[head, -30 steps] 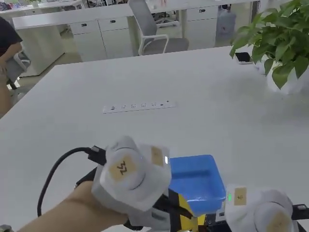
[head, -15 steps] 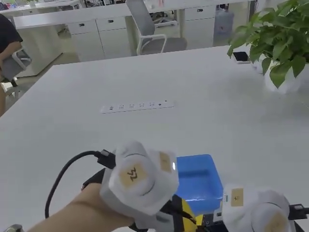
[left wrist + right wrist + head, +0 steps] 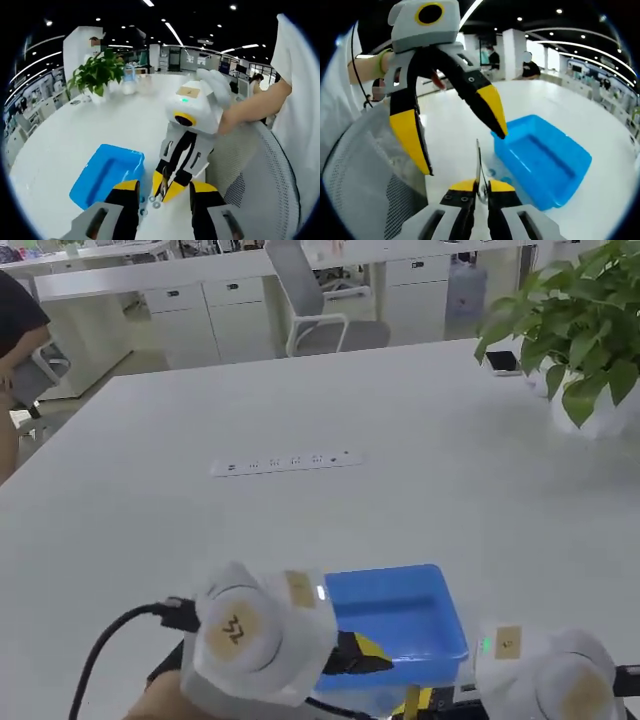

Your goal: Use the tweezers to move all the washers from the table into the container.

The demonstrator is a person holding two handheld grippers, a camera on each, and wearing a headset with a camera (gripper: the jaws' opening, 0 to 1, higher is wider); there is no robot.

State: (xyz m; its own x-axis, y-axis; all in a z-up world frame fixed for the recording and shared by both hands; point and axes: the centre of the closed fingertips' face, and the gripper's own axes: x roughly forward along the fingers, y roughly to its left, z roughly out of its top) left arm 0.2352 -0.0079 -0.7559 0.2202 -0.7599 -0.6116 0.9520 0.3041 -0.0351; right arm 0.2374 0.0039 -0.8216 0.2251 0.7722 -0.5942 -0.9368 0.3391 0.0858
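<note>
Left gripper (image 3: 165,189) has dropped back, baring more blue container (image 3: 386,576); its jaws gape empty. Right gripper (image 3: 481,186) pinches the tweezers (image 3: 478,160), apparently over washers (image 3: 151,202) the left gripper view catches.

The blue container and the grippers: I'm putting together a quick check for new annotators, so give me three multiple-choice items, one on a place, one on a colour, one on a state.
1. Where do the washers lie?
A) in the container
B) on the table beside the container
C) on a power strip

2. What colour are the left gripper's jaw tips?
A) yellow
B) red
C) green

3. What state is the right gripper in?
A) wide open
B) shut on a washer
C) shut on the tweezers

Answers:
1 B: in the left gripper view they sit on the white top by the container's wall.
2 A: both tips show yellow in the right gripper view.
3 C: its jaws pinch the thin metal tweezers.
</note>
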